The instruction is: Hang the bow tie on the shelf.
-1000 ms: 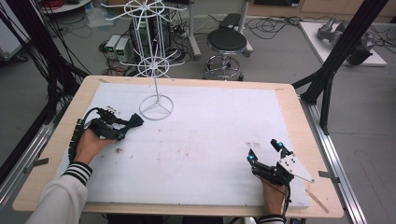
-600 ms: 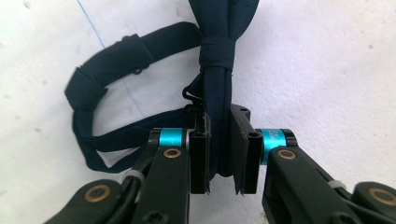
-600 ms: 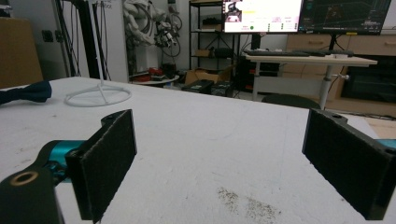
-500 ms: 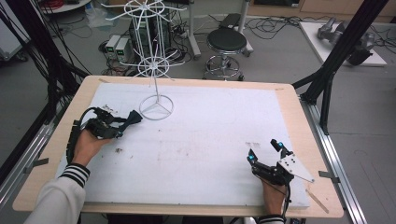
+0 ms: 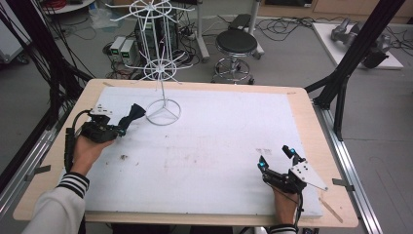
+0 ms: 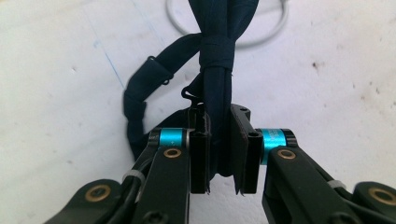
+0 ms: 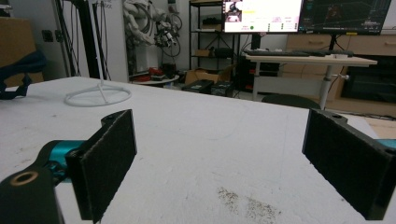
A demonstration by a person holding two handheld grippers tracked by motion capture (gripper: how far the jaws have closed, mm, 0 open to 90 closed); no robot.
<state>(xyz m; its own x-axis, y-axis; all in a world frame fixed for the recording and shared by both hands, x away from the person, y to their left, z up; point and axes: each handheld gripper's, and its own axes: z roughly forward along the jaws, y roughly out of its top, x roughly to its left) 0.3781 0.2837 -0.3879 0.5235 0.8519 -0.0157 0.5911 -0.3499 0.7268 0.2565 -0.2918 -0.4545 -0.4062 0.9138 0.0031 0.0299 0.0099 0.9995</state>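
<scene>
Left claw [image 6: 218,154] is clenched on a dark bow tie [image 6: 215,88] near the table's [image 5: 302,105] far-left corner, just beside the wire stand's [image 5: 163,113] ring base, while the right claw [image 7: 219,158] rests released near the front-right corner.

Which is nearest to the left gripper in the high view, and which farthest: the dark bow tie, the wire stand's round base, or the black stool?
1. dark bow tie: clamped in the left gripper.
2. round base of the wire stand: just beyond, on the table.
3. black stool: on the floor behind the table.
</scene>
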